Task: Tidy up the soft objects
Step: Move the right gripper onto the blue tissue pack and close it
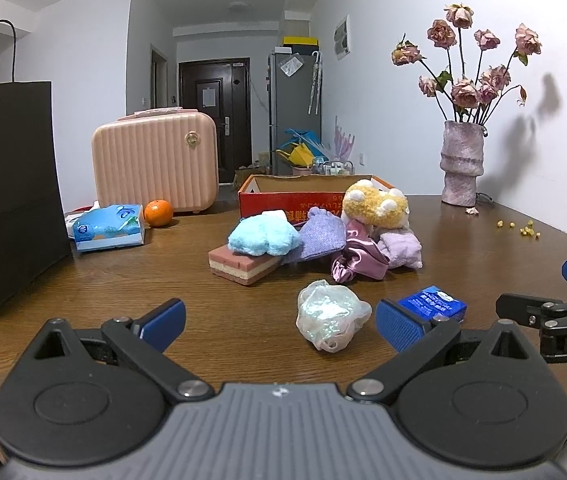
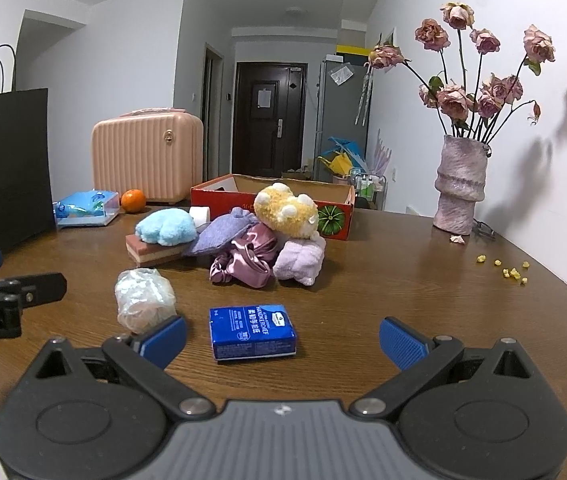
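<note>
Both grippers — the left gripper [image 1: 279, 326] and the right gripper [image 2: 283, 338] — are spread wide, holding nothing. The soft pile [image 2: 239, 240] sits on the table [image 2: 383, 300], touching the red box [image 2: 339, 216].

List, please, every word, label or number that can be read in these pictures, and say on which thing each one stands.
"bot.AI", start cut off: on the left gripper body.
"DA", rest cut off: on the right gripper body.
"HANDKERCHIEF": on the blue tissue pack; its Chinese lines are too small to read.
Red box: yellow print, upside down, unreadable.
Blue tissue box: logo blurred.
</note>
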A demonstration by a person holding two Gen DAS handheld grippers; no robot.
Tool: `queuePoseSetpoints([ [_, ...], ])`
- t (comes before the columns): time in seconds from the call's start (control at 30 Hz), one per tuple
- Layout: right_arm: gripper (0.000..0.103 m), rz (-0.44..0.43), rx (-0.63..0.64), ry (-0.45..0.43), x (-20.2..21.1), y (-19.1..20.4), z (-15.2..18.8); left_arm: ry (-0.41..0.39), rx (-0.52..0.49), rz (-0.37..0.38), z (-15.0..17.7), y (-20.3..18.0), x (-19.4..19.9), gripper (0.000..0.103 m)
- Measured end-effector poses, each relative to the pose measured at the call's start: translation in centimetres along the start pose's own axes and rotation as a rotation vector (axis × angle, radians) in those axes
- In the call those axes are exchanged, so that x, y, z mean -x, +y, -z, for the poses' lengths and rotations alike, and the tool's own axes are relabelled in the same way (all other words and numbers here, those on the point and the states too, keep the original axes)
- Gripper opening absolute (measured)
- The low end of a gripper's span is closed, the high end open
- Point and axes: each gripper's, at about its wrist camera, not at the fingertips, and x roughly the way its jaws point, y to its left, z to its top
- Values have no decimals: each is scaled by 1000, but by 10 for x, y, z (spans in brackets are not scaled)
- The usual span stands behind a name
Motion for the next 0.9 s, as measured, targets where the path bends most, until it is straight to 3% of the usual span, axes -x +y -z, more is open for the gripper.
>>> queuePoseSetpoints([
  [0.9, 103, -48, 67, 138, -83, 8, -8, 68, 6, -17, 1, 0, -37, 103],
])
